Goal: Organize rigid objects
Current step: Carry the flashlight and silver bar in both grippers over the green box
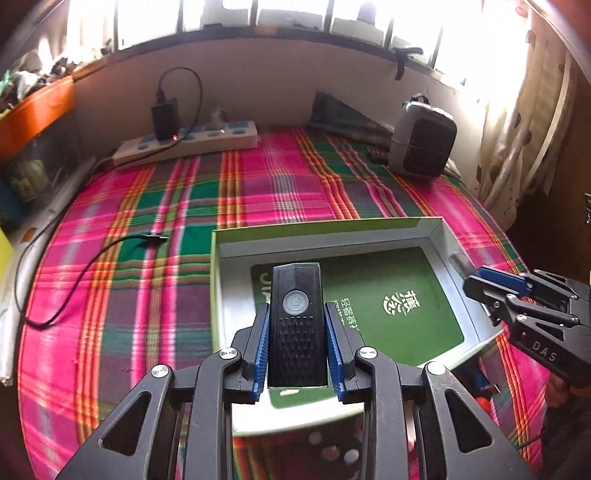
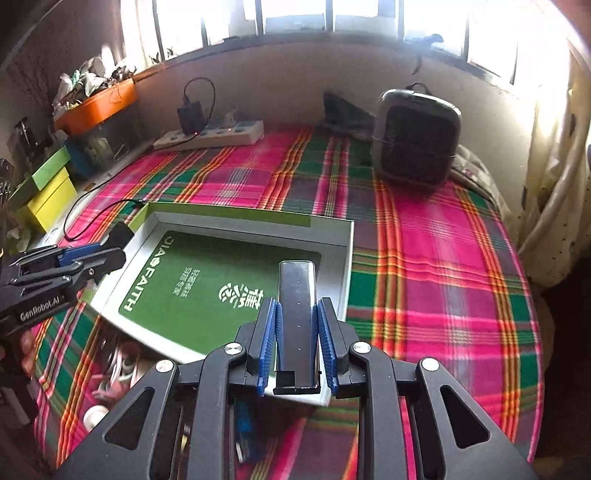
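On the plaid tabletop [image 1: 147, 206] sits a shallow white box [image 1: 439, 236] with a green card [image 1: 406, 295] inside. Over it, the left tongs [image 1: 297, 343] squeeze a black remote [image 1: 296, 321], and the right tongs [image 2: 297, 339] squeeze a shiny dark bar [image 2: 297, 306].

Bright daylight floods through the barred window [image 1: 280, 14] far ahead of the fingers, above a pale wall [image 1: 266, 88], with a dotted curtain [image 1: 517, 122] hanging off to their right and a pink-green plaid cloth [image 1: 258, 184] spreading beneath them.
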`<state>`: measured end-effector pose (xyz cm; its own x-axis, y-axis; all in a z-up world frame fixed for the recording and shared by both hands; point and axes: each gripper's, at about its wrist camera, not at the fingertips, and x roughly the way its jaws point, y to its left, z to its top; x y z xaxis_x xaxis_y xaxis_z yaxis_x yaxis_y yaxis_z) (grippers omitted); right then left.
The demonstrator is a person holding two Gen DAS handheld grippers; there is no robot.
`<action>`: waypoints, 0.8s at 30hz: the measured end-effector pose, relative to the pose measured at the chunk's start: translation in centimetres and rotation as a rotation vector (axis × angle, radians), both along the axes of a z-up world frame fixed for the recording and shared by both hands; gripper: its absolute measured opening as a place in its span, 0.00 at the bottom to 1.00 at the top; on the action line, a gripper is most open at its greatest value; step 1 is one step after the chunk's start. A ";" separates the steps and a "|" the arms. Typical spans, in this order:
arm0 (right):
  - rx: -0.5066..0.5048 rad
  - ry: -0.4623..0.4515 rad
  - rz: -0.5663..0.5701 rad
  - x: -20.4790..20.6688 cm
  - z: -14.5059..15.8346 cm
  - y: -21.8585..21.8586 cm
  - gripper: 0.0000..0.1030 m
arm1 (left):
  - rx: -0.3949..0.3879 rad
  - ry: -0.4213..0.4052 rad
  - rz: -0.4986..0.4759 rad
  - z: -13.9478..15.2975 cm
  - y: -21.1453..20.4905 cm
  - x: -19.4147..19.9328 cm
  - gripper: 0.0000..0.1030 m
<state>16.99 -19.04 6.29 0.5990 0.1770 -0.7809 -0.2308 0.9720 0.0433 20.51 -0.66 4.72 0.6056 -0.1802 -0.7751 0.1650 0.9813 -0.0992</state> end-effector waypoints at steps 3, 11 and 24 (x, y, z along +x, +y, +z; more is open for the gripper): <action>-0.004 0.027 0.000 1.3 -0.8 0.4 0.23 | 0.011 0.021 -0.006 -0.9 -0.4 1.0 0.26; -0.023 0.053 -0.001 3.2 -2.1 0.8 0.23 | 0.038 0.041 0.006 -2.1 -0.5 2.5 0.26; -0.055 0.061 0.003 4.6 -3.4 1.5 0.24 | 0.049 0.057 -0.002 -3.1 -0.8 3.0 0.26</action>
<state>21.61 -17.53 2.92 0.5492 0.1345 -0.8248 -0.2323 0.9726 0.0039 23.55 -1.42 1.65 0.5599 -0.1422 -0.8163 0.1625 0.9849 -0.0601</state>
